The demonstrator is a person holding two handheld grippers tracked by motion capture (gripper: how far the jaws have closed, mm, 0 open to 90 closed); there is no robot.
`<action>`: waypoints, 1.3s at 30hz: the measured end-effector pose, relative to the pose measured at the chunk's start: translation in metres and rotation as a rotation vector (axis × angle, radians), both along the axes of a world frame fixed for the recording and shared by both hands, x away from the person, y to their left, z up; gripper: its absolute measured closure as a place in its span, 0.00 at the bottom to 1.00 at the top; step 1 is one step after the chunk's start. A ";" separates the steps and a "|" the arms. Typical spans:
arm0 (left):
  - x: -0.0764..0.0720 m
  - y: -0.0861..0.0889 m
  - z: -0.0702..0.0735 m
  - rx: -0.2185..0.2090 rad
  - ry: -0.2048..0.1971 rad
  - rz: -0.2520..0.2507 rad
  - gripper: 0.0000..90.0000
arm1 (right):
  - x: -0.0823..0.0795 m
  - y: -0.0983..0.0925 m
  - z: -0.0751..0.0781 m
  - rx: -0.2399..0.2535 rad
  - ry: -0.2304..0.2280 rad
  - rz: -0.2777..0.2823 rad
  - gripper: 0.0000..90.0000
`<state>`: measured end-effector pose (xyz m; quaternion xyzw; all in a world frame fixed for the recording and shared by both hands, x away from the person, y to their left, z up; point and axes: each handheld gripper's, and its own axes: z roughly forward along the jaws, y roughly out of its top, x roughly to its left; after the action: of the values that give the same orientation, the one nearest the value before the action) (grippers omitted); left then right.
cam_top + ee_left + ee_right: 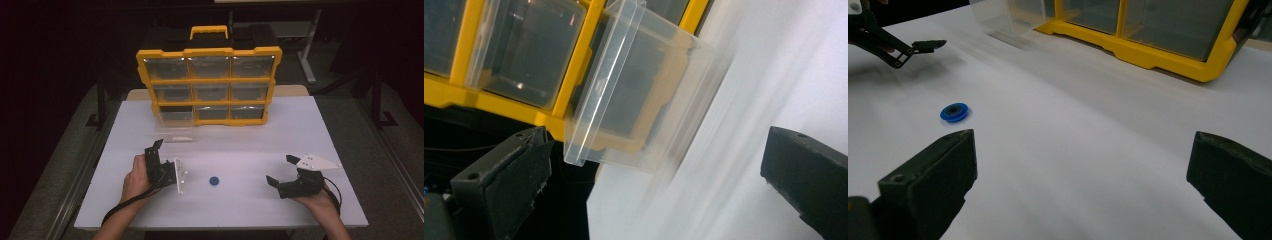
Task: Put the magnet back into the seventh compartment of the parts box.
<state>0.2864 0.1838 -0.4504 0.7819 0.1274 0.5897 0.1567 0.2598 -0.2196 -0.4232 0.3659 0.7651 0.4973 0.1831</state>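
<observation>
Blue plastic, a small ring-shaped wheel (215, 181), lies flat on the white table (240, 145) between the 2 hands, touched by nothing. It sits nearer the left hand-held gripper (156, 150) than the right hand-held gripper (280, 170), and well in front of the yellow organiser (209, 80) that stands upright at the far side of the table with its handle on top.

That organiser has 9 clear drawers in 3 rows of 3. The bottom-left one, a clear drawer (175, 125), is pulled out toward the person and rests on the table just in front of its slot; in the left gripper view the drawer (634, 95) looks tilted because the camera is turned, and whether it holds anything I cannot tell.

The left hand-held gripper is held in the person's left hand (136, 175), pointing up the table toward the drawer with its jaws spread wide and nothing between them. The right hand-held gripper rests low over the table at the right, in the person's right hand (315, 202), aimed leftward toward the blue wheel (954, 112); its jaws are spread wide too, with bare table between them.
</observation>
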 end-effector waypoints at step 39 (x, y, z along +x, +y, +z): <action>0.011 0.012 0.005 -0.272 0.131 0.054 0.00 | 0.000 0.000 0.000 0.000 -0.001 0.001 0.00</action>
<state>0.2972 0.1957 -0.4455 0.7866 0.2369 0.5188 0.2365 0.2598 -0.2192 -0.4233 0.3653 0.7653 0.4973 0.1831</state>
